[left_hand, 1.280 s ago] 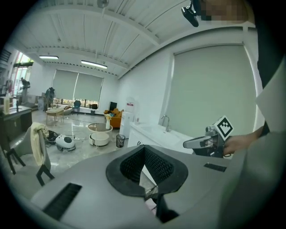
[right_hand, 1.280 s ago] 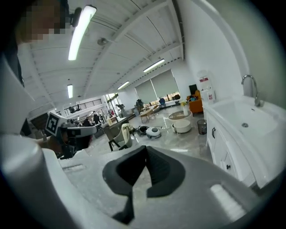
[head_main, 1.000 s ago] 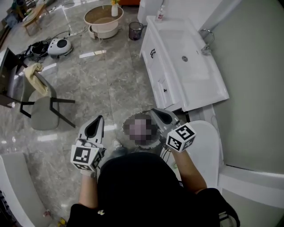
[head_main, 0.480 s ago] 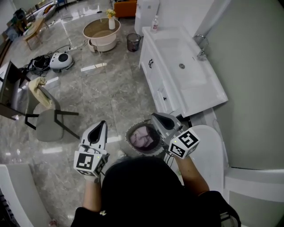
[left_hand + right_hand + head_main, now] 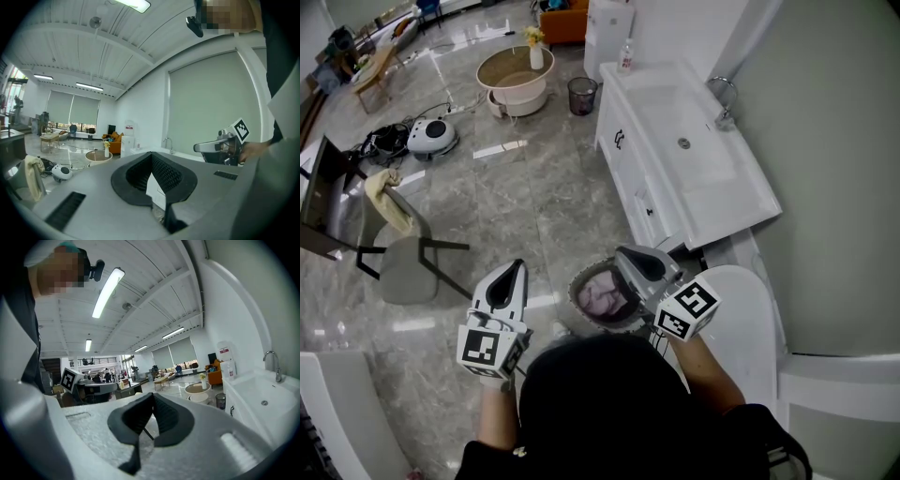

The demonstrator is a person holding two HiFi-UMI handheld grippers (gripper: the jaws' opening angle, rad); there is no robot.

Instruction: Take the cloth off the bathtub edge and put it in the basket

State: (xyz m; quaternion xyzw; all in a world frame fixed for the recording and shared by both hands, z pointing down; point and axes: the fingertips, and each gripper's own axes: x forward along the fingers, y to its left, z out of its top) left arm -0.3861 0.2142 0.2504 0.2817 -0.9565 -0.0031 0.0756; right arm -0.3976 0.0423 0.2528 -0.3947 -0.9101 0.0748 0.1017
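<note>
A pinkish cloth [image 5: 602, 292] lies bunched inside a round dark basket [image 5: 578, 309] on the floor in front of me in the head view. My right gripper [image 5: 624, 253] hangs over the basket's right rim, jaws shut and empty. My left gripper [image 5: 515, 268] is to the left of the basket, apart from it, also shut with nothing held. In the left gripper view its pads [image 5: 161, 171] meet at the tip, and the right gripper [image 5: 219, 147] shows across from it. The right gripper view shows its own shut jaws, with the left gripper [image 5: 93, 389] in the background.
A white vanity with a sink [image 5: 694, 159] runs along the right, with a white toilet [image 5: 742, 323] beside me. At lower left is a white tub-like rim [image 5: 333, 403]. A chair [image 5: 405, 270] with a yellow cloth [image 5: 384, 192], a round low table [image 5: 516, 66] and a small bin [image 5: 582, 94] stand farther off.
The view has tilted up a little. Both grippers stay shut by the basket, the right one edging slightly left over its rim. The cloth lies in the basket throughout.
</note>
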